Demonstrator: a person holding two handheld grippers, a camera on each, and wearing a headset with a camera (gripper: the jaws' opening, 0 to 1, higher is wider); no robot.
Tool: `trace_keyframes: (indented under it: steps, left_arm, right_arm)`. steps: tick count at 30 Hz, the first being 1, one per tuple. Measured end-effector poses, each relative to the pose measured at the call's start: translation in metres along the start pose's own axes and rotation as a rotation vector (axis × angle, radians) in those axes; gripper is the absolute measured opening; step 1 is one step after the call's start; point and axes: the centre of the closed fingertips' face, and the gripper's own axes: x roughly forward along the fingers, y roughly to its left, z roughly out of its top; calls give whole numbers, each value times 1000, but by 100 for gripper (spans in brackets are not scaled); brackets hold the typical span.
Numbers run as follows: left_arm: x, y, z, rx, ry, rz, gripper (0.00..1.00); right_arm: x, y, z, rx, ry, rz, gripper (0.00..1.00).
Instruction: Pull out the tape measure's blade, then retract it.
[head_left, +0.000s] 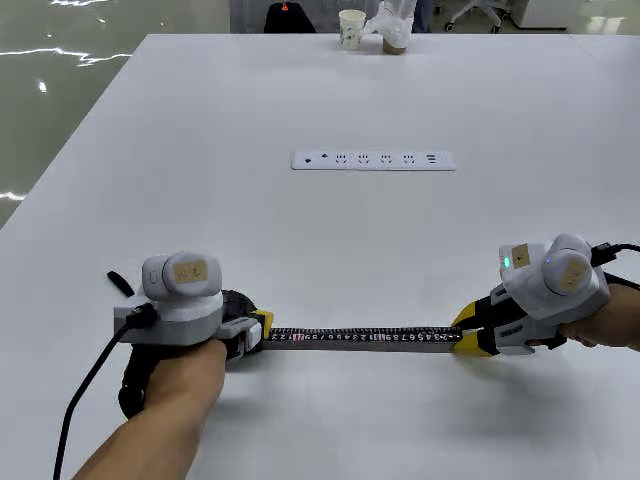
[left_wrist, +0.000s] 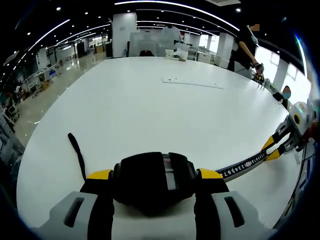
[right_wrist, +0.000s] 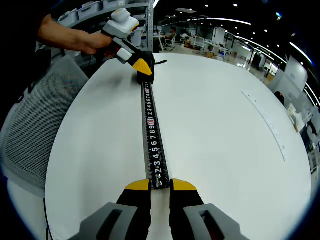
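The tape blade (right_wrist: 152, 145) bears a run of numerals, 2 to 9 plainly readable. Past them sits a red-marked figure, too small to read.

Bright, even light falls from ceiling strips (left_wrist: 170, 4), which the fisheye bends into white arcs in both gripper views. In the head view the white table (head_left: 400, 90) nearly washes out. Shadows are pale and soft-edged, a faint grey under the left gripper (head_left: 250, 325) and the right gripper (head_left: 463, 335). Streaks of glare lie on the glossy floor (head_left: 60, 55). In the right gripper view the blade (right_wrist: 152, 135) has crisp numerals close up, shrinking past reading farther off. The tape measure (left_wrist: 152, 182) is a dark mass with little detail. The table's edge bows strongly, and the hall behind is soft and smeared near the rim.
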Motion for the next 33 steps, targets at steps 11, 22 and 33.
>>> trace_keyframes:
  steps: [11, 22, 33]
  left_arm:
    - [-1, 0, 0, 4, 6, -4, 58]
    - [0, 0, -1, -6, 7, -10, 58]
    - [-2, -1, -1, -11, 12, -16, 58]
  right_arm:
    - [0, 1, -1, -8, 9, 3, 9]
    - [0, 1, 0, -10, 11, -1, 9]
    - [-1, 2, 0, -11, 12, -1, 9]
